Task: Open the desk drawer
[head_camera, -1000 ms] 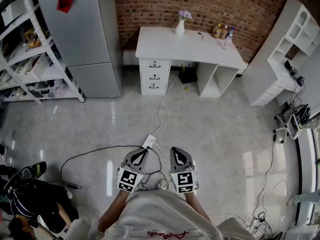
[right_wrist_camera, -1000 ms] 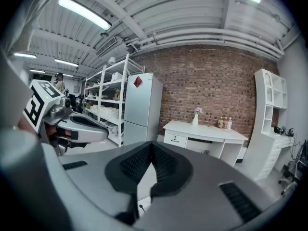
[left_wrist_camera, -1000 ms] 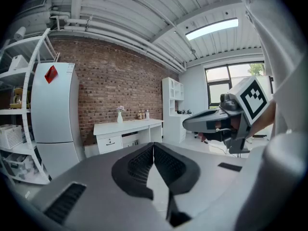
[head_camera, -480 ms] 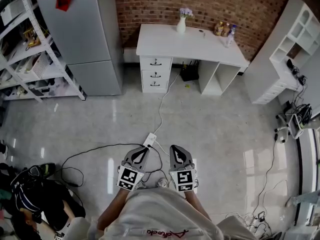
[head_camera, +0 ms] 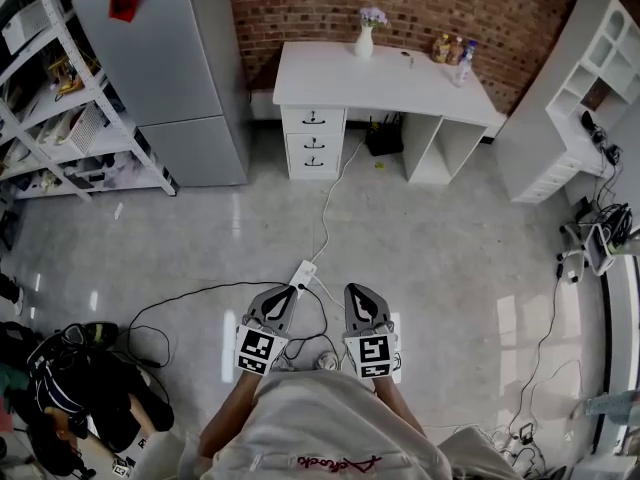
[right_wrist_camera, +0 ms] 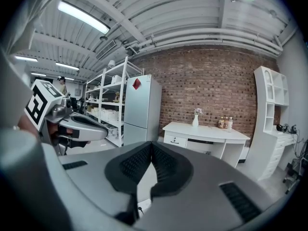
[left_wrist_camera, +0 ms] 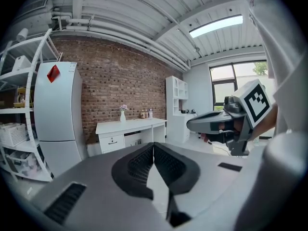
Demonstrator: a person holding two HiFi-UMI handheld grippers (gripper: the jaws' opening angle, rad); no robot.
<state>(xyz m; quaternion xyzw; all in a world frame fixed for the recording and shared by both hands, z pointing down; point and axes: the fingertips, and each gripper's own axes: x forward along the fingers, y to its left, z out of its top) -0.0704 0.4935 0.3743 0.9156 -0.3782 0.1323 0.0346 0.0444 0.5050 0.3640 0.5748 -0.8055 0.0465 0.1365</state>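
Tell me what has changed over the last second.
The person has edged slightly forward. The white desk looks a little larger and higher in the head view. Nothing was taken hold of or let go. The left gripper and right gripper stay shut, empty and side by side above the floor, far short of the desk. Its three drawers are still closed.
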